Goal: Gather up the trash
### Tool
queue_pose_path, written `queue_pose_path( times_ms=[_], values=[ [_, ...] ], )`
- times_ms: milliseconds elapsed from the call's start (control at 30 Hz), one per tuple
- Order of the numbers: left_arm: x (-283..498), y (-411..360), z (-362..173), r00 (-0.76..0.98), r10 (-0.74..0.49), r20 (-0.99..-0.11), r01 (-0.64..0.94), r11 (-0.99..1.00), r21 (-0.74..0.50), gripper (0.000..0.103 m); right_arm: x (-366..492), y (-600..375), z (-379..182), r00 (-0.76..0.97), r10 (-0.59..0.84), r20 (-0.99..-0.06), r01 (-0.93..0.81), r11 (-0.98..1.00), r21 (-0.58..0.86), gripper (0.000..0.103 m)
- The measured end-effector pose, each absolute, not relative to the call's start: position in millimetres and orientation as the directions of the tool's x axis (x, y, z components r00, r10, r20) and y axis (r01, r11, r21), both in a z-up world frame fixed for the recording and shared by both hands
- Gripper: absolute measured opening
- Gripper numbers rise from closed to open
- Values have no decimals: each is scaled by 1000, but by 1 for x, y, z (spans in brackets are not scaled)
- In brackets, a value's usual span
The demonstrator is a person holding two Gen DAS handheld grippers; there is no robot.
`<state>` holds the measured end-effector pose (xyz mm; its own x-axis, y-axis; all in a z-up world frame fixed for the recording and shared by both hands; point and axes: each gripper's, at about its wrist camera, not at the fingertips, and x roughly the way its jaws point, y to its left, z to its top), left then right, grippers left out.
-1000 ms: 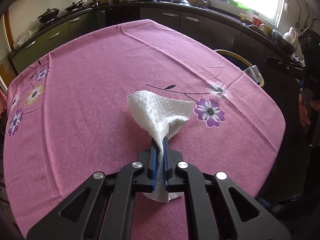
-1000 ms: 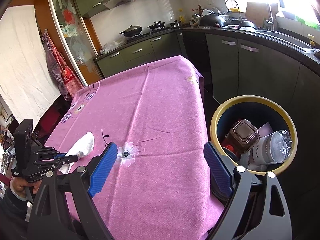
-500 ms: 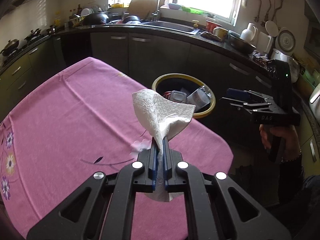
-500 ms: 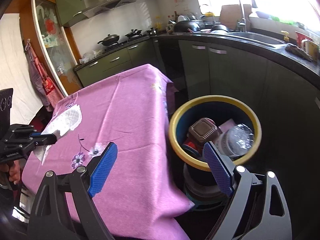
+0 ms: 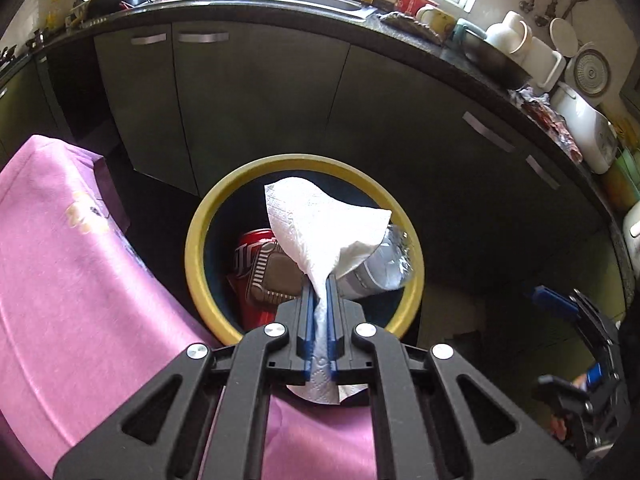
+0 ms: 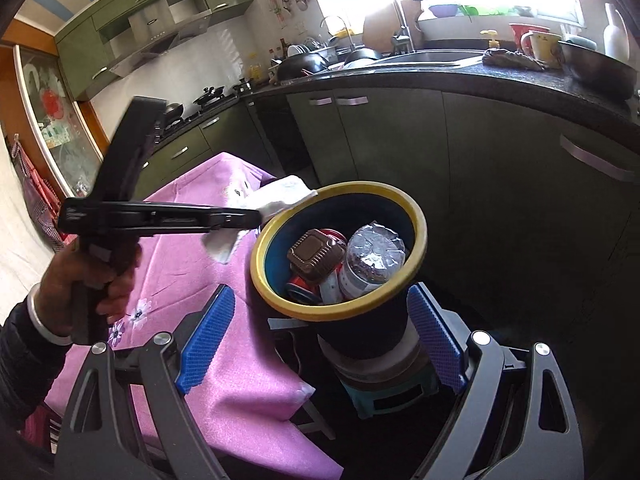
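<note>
Paper towel (image 5: 320, 232) hangs clamped in the left gripper (image 5: 321, 300) at the bin (image 5: 200, 240) rim; next, advance over the opening and release. Right gripper (image 6: 320, 320) is spread empty.

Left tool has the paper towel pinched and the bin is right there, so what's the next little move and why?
Probably ease the left tool a little farther over the bin, then open it. The paper towel is pinched between its fingers, and in the right wrist view the tip sits about at the yellow rim, beside the table, so releasing now might drop it outside. The right tool is open and holds nothing.
</note>
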<state>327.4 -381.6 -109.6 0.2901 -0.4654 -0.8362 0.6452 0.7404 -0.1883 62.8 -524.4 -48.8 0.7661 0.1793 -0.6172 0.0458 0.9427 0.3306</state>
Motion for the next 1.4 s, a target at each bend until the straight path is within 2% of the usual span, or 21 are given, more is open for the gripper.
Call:
queue_pose_path(
  times_ms=[200, 267, 300, 367, 500, 567, 800, 967, 1000, 1067, 1167, 1400],
  values=[
    [356, -410, -138, 287, -401, -870, 609, 778, -157, 10, 60, -536, -56, 762, 178, -623, 70, 933, 352, 87],
    [360, -411, -141, 293, -387, -874, 600, 787, -148, 27, 59, -537, -57, 762, 179, -623, 71, 932, 355, 87],
    [361, -412, -141, 298, -383, -874, 598, 789, -142, 31, 59, -537, -57, 762, 181, -622, 70, 931, 357, 87],
    [362, -409, -139, 313, -373, -873, 591, 796, -129, 47, 60, -536, -56, 763, 185, -620, 66, 931, 359, 87],
    [351, -388, -128, 317, -385, -867, 586, 798, -140, 53, 58, -528, -53, 765, 201, -612, 41, 933, 358, 88],
    [336, -367, -116, 341, -397, -852, 582, 801, -140, 59, 59, -523, -52, 762, 211, -613, 28, 934, 356, 89],
    [280, -286, -81, 426, -417, -803, 529, 835, -153, 63, 62, -491, -55, 728, 270, -631, -45, 936, 348, 90],
    [228, -224, -58, 526, -401, -750, 461, 876, -145, 77, 62, -465, -53, 706, 314, -635, -108, 933, 342, 90],
    [217, -211, -54, 551, -391, -737, 443, 886, -138, 79, 61, -460, -53, 700, 325, -635, -121, 931, 344, 90],
    [193, -184, -45, 612, -355, -707, 397, 911, -114, 90, 61, -449, -53, 689, 345, -637, -145, 927, 345, 90],
    [159, -144, -33, 694, -271, -667, 304, 950, -71, 95, 60, -433, -51, 680, 368, -635, -178, 922, 344, 91],
    [96, -57, -14, 804, -90, -588, 55, 996, -76, 96, 46, -400, -33, 711, 329, -621, -205, 942, 264, 95]
  ],
)
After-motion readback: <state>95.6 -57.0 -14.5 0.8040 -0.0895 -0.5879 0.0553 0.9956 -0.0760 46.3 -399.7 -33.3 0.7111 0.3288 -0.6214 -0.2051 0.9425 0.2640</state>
